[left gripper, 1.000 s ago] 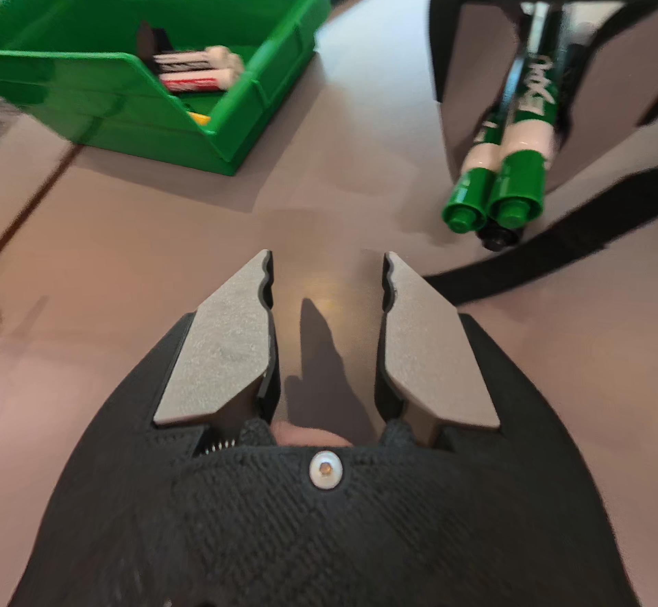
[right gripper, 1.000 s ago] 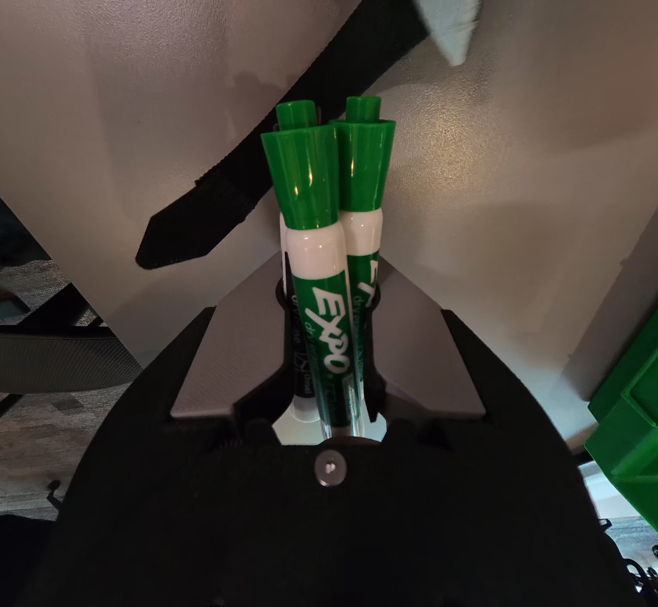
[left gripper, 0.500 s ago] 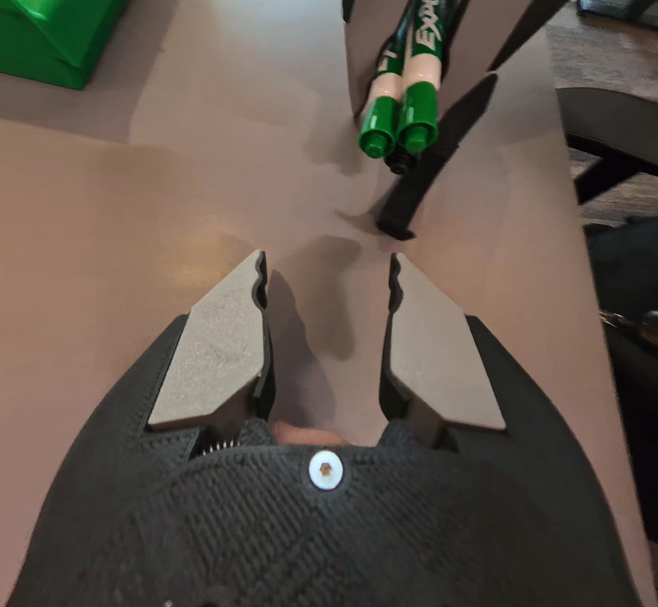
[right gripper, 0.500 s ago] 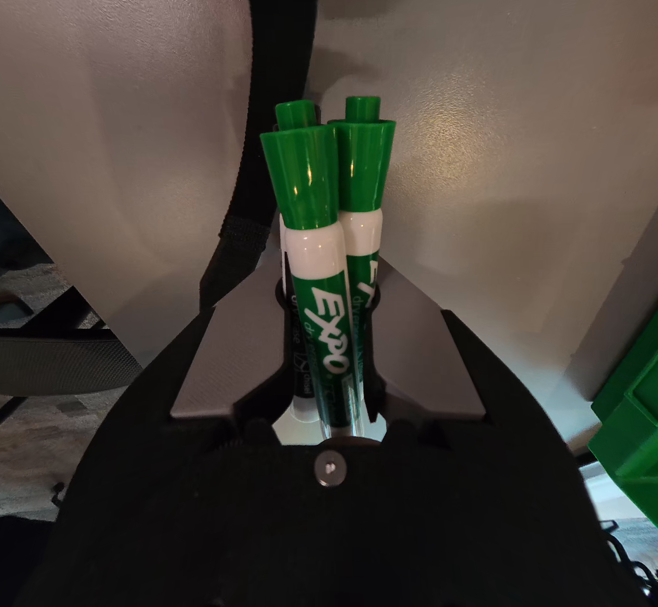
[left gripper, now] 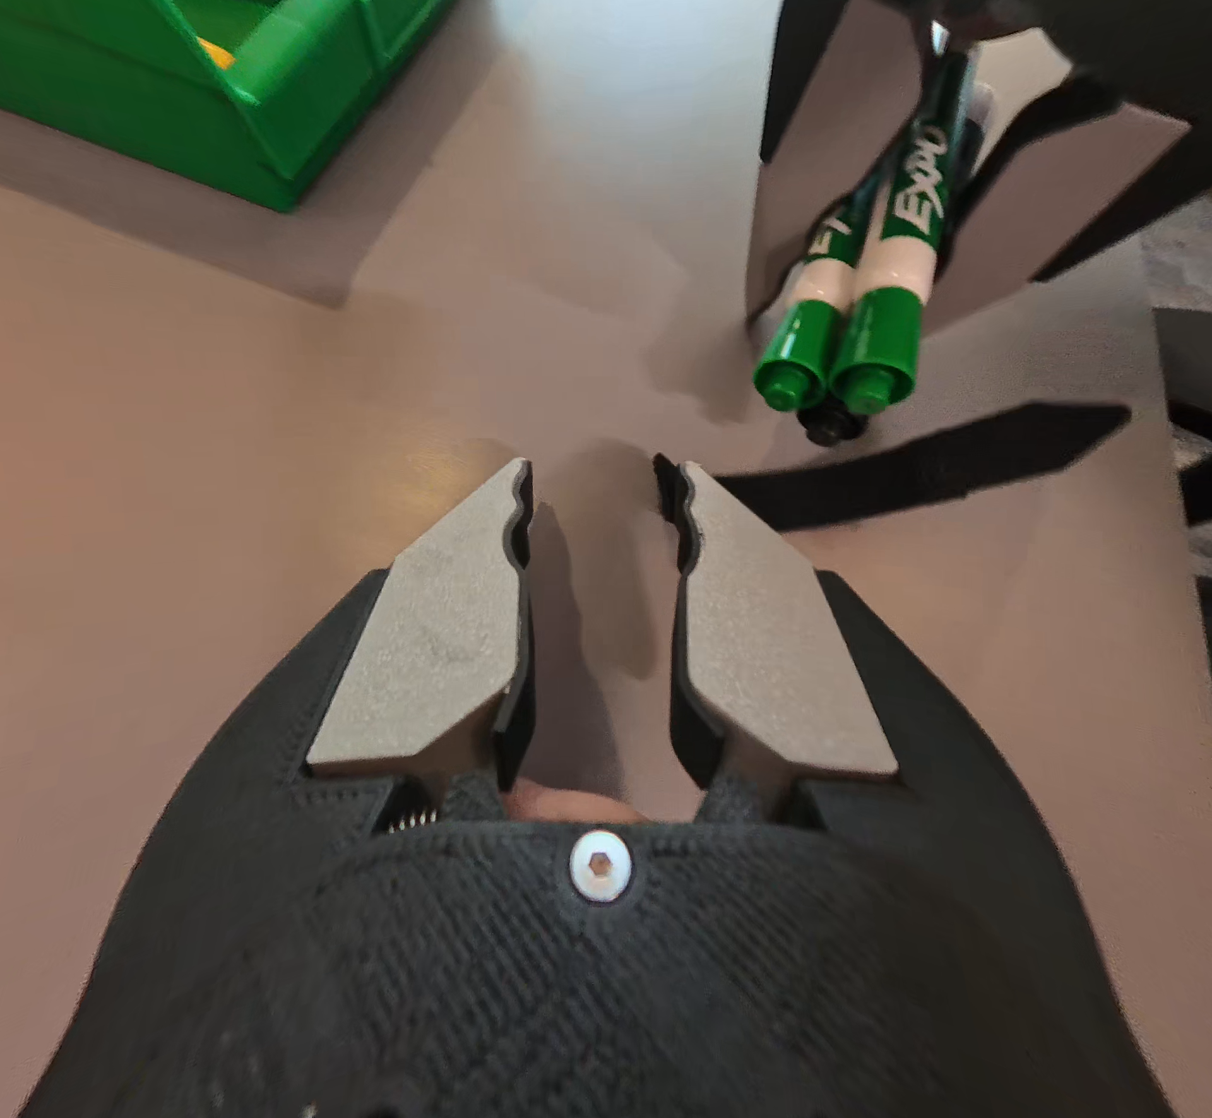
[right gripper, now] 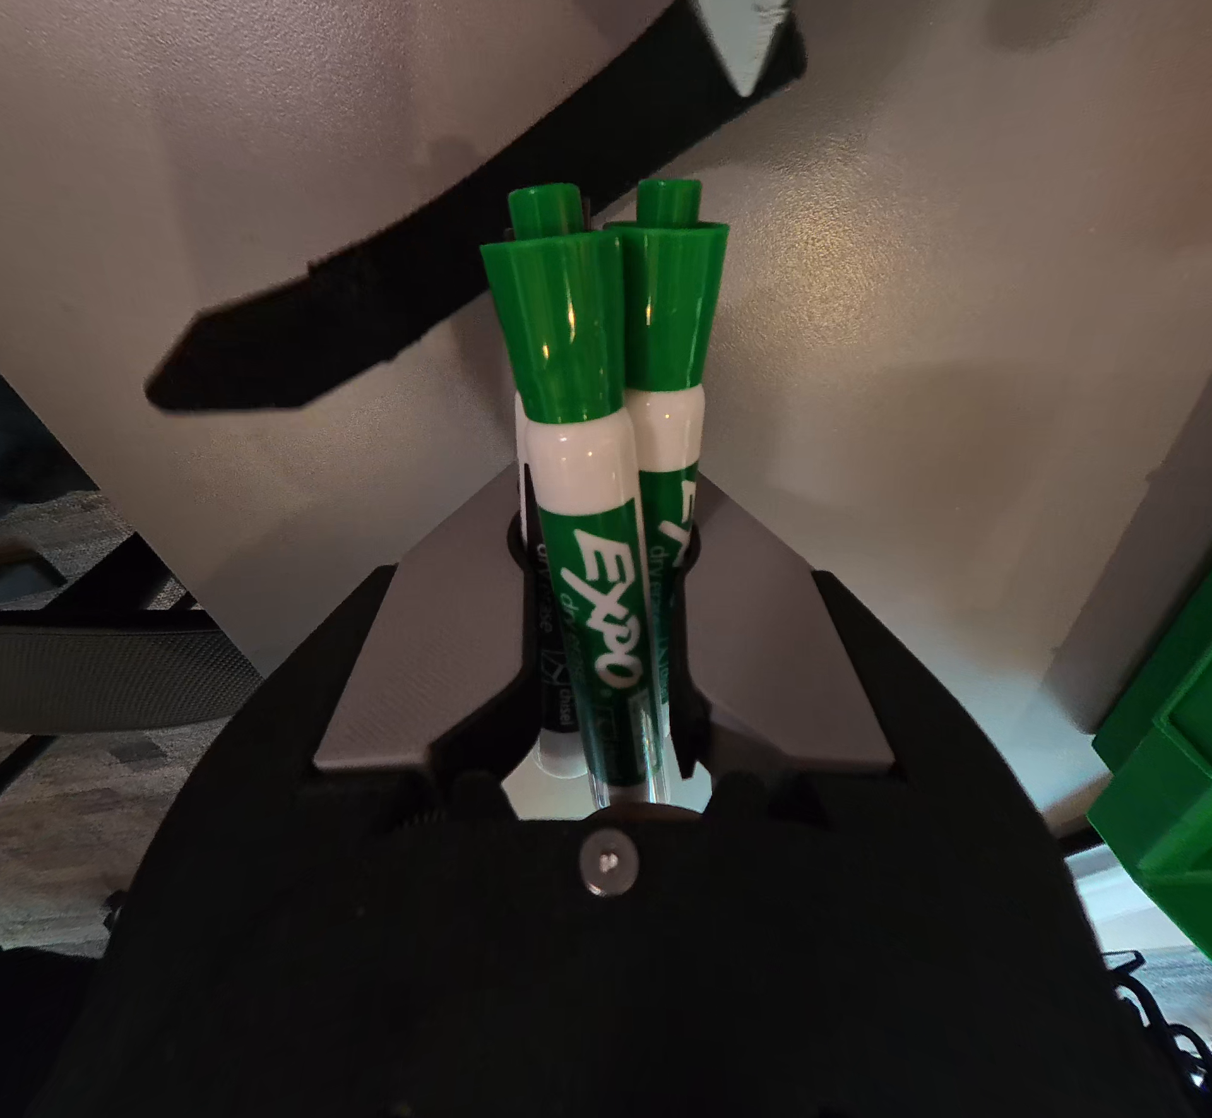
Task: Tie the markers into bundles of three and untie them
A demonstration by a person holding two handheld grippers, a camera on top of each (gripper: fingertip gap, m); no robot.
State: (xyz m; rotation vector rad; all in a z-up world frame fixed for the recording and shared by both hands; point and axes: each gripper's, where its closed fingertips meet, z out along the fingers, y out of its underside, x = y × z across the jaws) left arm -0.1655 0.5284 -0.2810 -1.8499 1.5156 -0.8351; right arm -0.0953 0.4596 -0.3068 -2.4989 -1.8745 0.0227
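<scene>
Markers [right gripper: 590, 430] clamped firmly in right gripper [right gripper: 606, 555]; left gripper [left gripper: 593, 496] unclenched, empty; strap [left gripper: 918, 463] at two o'clock; pinch its near end squarely.

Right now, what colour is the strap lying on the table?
Black strap; clearest in the right wrist view.

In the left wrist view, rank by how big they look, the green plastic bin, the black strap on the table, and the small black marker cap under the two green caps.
1. Green plastic bin, partly cropped.
2. Black strap.
3. Black marker cap.
</scene>
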